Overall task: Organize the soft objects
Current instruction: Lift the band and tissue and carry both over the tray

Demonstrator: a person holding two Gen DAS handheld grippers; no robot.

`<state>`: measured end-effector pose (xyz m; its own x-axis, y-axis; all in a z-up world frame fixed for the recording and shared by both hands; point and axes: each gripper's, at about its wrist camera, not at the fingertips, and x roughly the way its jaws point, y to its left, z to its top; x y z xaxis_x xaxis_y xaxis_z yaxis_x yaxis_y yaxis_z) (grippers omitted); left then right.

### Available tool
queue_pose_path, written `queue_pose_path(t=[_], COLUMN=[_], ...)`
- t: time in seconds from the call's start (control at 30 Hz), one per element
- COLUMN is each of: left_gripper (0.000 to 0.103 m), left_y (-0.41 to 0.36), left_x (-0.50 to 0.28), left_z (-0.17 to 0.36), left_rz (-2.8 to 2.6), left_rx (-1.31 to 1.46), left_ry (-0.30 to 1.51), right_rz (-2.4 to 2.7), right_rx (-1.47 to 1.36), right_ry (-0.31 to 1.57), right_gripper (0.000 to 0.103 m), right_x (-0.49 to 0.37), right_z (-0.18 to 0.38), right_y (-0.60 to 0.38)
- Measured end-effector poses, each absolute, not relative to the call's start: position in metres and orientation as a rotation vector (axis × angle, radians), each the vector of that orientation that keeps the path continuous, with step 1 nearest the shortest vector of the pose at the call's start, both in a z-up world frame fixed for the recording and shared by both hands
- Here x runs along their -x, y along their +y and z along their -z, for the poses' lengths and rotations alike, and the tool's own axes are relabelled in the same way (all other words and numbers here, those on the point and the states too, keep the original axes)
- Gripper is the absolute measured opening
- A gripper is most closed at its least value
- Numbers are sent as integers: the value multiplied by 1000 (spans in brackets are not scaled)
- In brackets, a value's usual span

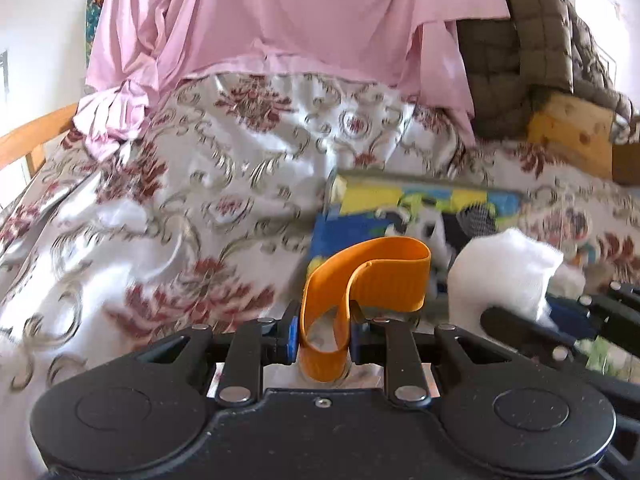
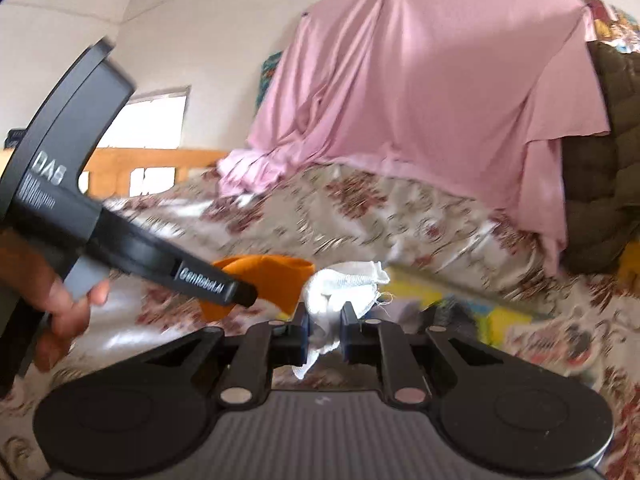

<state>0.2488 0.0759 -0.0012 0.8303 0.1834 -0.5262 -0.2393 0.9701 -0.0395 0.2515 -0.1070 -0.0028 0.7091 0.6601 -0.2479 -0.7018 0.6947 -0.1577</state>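
Observation:
An orange ribbed cloth band (image 1: 372, 276) curls up out of my left gripper (image 1: 324, 336), whose blue pads are shut on its lower fold. In the right wrist view the same orange band (image 2: 280, 280) hangs from the left gripper (image 2: 246, 294), held by a person's hand (image 2: 60, 304). My right gripper (image 2: 324, 334) is shut on a white cloth (image 2: 344, 280) that bunches above the pads and dangles below them. The left wrist view shows the white cloth (image 1: 504, 268) and the right gripper (image 1: 532, 316) close on the right. Both pieces hang above the bed.
A floral bedspread (image 1: 200, 200) covers the bed. A pink sheet (image 2: 420, 100) hangs at the back beside an olive quilted jacket (image 2: 600, 200). A colourful printed mat (image 1: 400, 208) lies below the grippers, a yellow box (image 1: 568, 136) stands at the right, and a wooden rail (image 2: 160, 168) runs at the left.

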Motion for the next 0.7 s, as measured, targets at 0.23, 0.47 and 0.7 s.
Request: queue_pose_path(t=[0.23, 0.47, 0.7], left_gripper=[25, 25, 25], left_y=[45, 7, -5], left_x=[-309, -371, -404], left_z=[-12, -10, 1], left_rz=[-195, -156, -153], left_rx=[72, 51, 46], left_ry=[518, 541, 556], right_rz=[-645, -567, -550], right_rx=[127, 19, -23], right_ry=[212, 246, 352], right_gripper=[16, 17, 17], right_x=[-327, -394, -428], right_z=[-11, -12, -11], right_y=[-146, -174, -192])
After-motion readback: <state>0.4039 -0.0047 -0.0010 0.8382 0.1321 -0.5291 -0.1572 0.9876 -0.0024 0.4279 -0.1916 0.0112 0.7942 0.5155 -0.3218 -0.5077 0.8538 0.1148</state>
